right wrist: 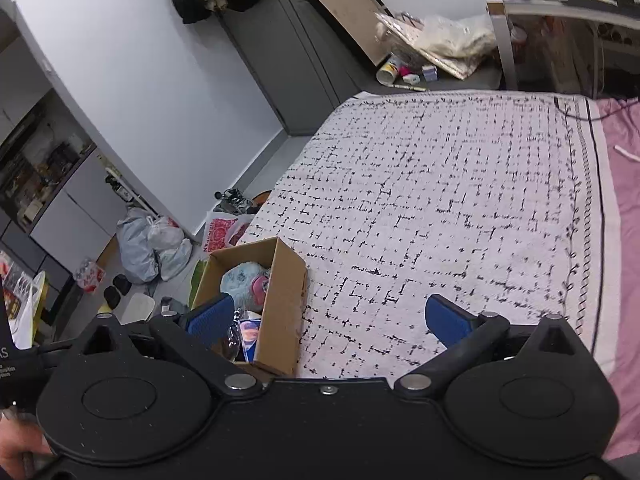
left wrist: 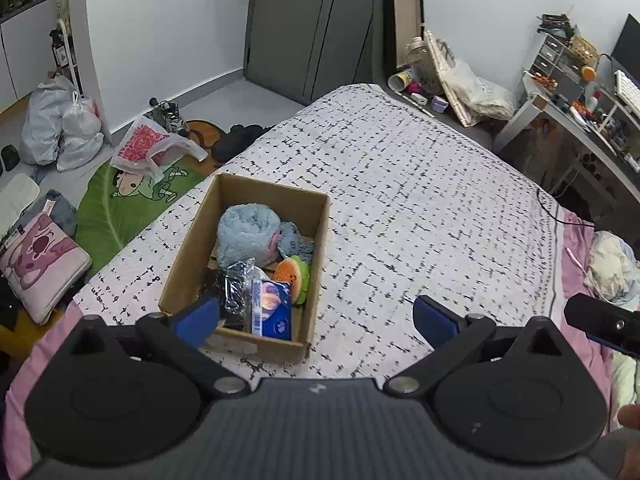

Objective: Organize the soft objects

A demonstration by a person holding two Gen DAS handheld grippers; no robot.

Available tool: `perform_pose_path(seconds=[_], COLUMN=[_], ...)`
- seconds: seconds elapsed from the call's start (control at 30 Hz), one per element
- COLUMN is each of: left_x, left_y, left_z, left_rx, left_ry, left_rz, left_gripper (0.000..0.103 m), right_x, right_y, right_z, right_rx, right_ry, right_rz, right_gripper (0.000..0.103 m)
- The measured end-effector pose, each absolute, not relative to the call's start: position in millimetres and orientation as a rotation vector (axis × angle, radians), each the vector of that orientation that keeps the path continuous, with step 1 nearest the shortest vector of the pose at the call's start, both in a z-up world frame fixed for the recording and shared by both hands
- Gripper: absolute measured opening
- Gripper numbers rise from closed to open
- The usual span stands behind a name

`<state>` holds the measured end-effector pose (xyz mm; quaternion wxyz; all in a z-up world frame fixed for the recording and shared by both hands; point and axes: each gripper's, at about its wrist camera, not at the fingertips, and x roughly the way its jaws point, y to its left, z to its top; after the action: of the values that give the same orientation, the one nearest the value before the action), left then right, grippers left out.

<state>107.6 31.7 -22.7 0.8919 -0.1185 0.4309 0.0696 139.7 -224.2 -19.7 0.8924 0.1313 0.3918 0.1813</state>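
Observation:
A cardboard box [left wrist: 320, 240] stands on the bed's white patterned blanket [left wrist: 420, 200]. In it lie a light blue plush [left wrist: 246, 234], a watermelon-slice plush [left wrist: 294, 276], a blue tissue pack [left wrist: 274, 310] and a dark crinkled bag [left wrist: 230, 288]. My left gripper [left wrist: 316, 316] is open and empty, above the box's near right corner. My right gripper [right wrist: 330, 318] is open and empty, just right of the box [right wrist: 284, 288]; the blue plush [right wrist: 240, 282] shows inside. The right gripper's finger also shows at the left wrist view's right edge [left wrist: 604, 322].
Floor left of the bed holds plastic bags [left wrist: 60, 128], a pink cushion [left wrist: 40, 260], a green leaf rug [left wrist: 120, 208] and shoes. A cluttered desk [left wrist: 580, 112] stands at the right. Pink sheet [right wrist: 628, 220] borders the blanket. Dark wardrobe [left wrist: 312, 28] stands behind.

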Motion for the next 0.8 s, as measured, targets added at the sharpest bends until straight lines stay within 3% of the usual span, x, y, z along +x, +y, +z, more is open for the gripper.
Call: perform_pose_path(seconds=[0.8], left_x=[43.9], left_y=[-15.0], left_z=[10.5], left_rx=[-0.112], left_ry=[0.81], left_rz=[0.138], left_gripper=[0.102], right_x=[73.6], right_y=[-243.7], right_z=[6.7], right_rx=[0.191], right_ry=[0.812], right_rz=[0.473], right_gripper=[0.103])
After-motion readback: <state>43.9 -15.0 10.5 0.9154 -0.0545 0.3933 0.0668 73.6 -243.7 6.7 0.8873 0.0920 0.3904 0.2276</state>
